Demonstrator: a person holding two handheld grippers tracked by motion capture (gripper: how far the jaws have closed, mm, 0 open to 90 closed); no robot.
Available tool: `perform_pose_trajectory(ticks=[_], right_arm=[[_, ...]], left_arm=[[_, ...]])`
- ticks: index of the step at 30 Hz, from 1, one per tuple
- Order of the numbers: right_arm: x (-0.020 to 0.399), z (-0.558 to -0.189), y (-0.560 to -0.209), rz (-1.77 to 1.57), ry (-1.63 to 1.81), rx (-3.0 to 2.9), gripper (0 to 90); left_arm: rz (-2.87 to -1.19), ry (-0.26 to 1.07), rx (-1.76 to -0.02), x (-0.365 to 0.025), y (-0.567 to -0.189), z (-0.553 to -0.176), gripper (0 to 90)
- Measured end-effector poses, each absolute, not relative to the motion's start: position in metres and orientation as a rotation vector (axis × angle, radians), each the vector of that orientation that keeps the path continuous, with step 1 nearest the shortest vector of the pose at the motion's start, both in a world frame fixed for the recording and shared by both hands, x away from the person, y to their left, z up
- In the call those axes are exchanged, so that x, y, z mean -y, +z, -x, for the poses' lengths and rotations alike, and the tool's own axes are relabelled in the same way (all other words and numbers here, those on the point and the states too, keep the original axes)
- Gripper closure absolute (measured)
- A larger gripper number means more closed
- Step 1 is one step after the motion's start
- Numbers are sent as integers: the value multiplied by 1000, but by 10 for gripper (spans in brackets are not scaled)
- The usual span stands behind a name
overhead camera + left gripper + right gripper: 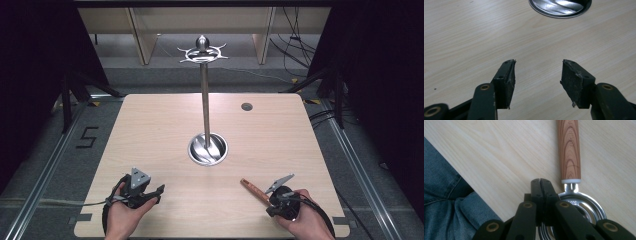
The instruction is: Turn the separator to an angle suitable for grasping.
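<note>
1. The right tongs [540, 181] are pressed together on the metal ring of a wooden-handled utensil [569, 150]; its handle points away beyond the tips, just above the worktop [165, 125].
2. The left tongs [537, 72] are spread and hold nothing; a hanging rack [204, 55] stands ahead of both.
3. Judged step: utensil gripped; next, lift it toward a rack hook, keeping the pinch firm.

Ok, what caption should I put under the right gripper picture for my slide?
Right gripper, jaws shut, rests over the metal ring end of a wooden-handled utensil on the table.
</note>
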State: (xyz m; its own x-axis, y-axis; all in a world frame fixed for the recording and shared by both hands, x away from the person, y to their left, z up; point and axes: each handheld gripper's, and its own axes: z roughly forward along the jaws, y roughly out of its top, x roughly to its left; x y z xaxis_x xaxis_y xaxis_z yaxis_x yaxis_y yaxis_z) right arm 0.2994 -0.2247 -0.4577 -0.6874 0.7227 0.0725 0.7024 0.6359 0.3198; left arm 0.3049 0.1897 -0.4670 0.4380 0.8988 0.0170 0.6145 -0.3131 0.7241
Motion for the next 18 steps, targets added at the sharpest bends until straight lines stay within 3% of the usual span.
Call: perform_pose_trajectory(ticks=[18], right_arm=[[170, -344, -456, -1207, 422, -2868, 900]], left_arm=[[-2054, 548, -1257, -189, -467, -306, 424]])
